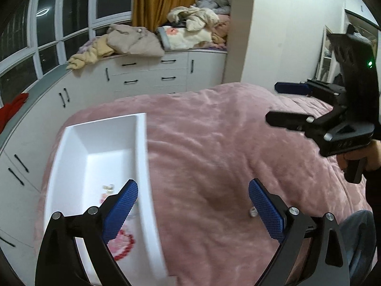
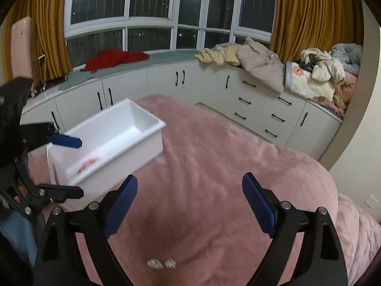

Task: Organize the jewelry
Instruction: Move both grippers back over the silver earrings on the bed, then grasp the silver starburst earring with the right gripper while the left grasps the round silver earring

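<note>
A white rectangular box (image 1: 100, 147) lies on the pink bed cover (image 1: 214, 143). Inside it are a red and pink bead bracelet (image 1: 125, 245) and a small silvery piece (image 1: 108, 187). My left gripper (image 1: 193, 205) is open and empty, its left finger over the box, its right finger beside a small silver piece (image 1: 252, 212) on the cover. My right gripper (image 2: 189, 201) is open and empty above the cover. Two small silver pieces (image 2: 162, 263) lie on the cover below it. The box (image 2: 107, 138) and the beads (image 2: 89, 162) show in the right wrist view too.
White cabinets (image 2: 214, 88) with black handles curve around the bed under a bay window. Piles of clothes and blankets (image 2: 309, 76) and a red garment (image 2: 114, 59) lie on the window seat. The right gripper (image 1: 285, 106) shows at the right in the left wrist view.
</note>
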`<action>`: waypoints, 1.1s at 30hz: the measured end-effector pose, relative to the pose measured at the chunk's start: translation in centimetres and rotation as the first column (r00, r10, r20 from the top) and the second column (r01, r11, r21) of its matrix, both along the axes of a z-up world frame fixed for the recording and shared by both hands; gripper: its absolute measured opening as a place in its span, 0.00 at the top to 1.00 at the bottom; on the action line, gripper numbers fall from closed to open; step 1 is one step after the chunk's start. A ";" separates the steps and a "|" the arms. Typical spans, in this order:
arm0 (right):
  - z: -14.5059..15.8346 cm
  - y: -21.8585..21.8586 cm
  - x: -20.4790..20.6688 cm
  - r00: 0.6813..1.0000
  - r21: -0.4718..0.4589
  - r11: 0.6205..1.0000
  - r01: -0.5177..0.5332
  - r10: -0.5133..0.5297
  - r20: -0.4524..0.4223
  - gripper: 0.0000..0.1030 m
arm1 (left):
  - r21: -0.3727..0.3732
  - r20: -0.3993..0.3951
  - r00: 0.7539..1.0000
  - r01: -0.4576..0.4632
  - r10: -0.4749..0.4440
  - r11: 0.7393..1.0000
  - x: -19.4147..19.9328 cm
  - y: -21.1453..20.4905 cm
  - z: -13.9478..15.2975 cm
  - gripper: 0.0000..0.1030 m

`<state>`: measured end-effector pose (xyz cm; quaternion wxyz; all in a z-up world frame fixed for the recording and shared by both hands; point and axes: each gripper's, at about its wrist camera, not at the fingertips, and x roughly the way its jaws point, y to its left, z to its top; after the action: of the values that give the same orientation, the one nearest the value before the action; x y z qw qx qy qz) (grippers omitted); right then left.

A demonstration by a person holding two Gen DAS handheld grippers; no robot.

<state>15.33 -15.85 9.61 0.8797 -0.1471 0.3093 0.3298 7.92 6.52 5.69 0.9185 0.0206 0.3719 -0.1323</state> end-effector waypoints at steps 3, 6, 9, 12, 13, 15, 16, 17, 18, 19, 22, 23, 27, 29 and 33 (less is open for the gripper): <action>-1.3 -1.2 -0.5 1.000 -0.009 1.000 -0.010 0.010 0.000 0.14 | 0.009 0.001 0.999 0.034 -0.034 0.999 0.0 -1.7 -0.7 0.08; -2.4 -2.2 -0.8 1.000 -0.019 1.000 -0.025 0.025 0.009 0.16 | 0.009 -0.003 0.997 0.071 -0.071 0.997 0.1 -3.3 -1.7 0.08; -3.9 -3.0 -1.0 0.999 -0.042 0.998 -0.050 0.050 -0.014 0.21 | -0.011 0.002 0.996 0.090 -0.090 0.996 0.1 -4.2 -2.9 0.08; -5.5 -3.4 -1.4 0.996 -0.081 0.993 -0.087 0.085 -0.025 0.26 | -0.040 -0.010 0.995 0.100 -0.100 0.994 0.4 -4.7 -4.4 0.08; -5.9 -3.4 -1.6 0.995 -0.088 0.991 -0.100 0.098 -0.027 0.28 | -0.046 -0.015 0.994 0.105 -0.106 0.993 0.5 -4.9 -4.9 0.08; -7.0 -3.5 -2.0 0.991 -0.115 0.985 -0.129 0.127 -0.031 0.34 | -0.042 -0.017 0.993 0.115 -0.115 0.993 0.6 -5.3 -5.6 0.08; -7.6 -3.4 -2.1 0.990 -0.130 0.981 -0.142 0.138 -0.039 0.37 | -0.035 -0.016 0.992 0.124 -0.124 0.992 0.5 -5.6 -6.1 0.08; -8.0 -3.2 -2.1 0.988 -0.139 0.978 -0.154 0.148 -0.048 0.43 | -0.032 -0.015 0.991 0.135 -0.135 0.990 0.5 -5.8 -6.3 0.08; -8.5 -3.1 -2.2 0.986 -0.146 0.975 -0.165 0.158 -0.059 0.46 | -0.025 -0.013 0.989 0.144 -0.144 0.989 0.5 -6.0 -6.7 0.08; -9.1 -3.0 -2.2 0.983 -0.151 0.972 -0.179 0.169 -0.077 0.48 | -0.017 -0.013 0.988 0.153 -0.154 0.988 0.5 -6.2 -7.0 0.08; -10.4 -2.8 -2.3 0.978 -0.160 0.967 -0.197 0.182 -0.105 0.48 | -0.001 -0.034 0.983 0.180 -0.180 0.984 0.9 -6.9 -8.1 0.08; -10.9 -2.8 -2.2 0.976 -0.164 0.966 -0.201 0.184 -0.113 0.48 | -0.001 -0.043 0.982 0.186 -0.186 0.983 0.9 -7.1 -8.5 0.08; -12.5 -2.6 -2.3 0.970 -0.190 0.957 -0.218 0.191 -0.149 0.48 | -0.007 -0.080 0.973 0.218 -0.218 0.976 0.9 -7.8 -10.3 0.08; -13.3 -2.6 -2.4 0.965 -0.205 0.951 -0.232 0.199 -0.169 0.49 | 0.001 -0.108 0.967 0.231 -0.230 0.973 1.0 -8.3 -11.1 0.08; -14.8 -2.2 -2.8 0.960 -0.236 0.940 -0.247 0.204 -0.192 0.50 | 0.002 -0.147 0.957 0.253 -0.250 0.967 1.3 -8.9 -12.7 0.08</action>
<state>12.54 -18.05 -5.20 0.7806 -0.2673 0.4022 0.3968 9.18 -2.40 -7.06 0.8644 0.0673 0.4338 -0.2454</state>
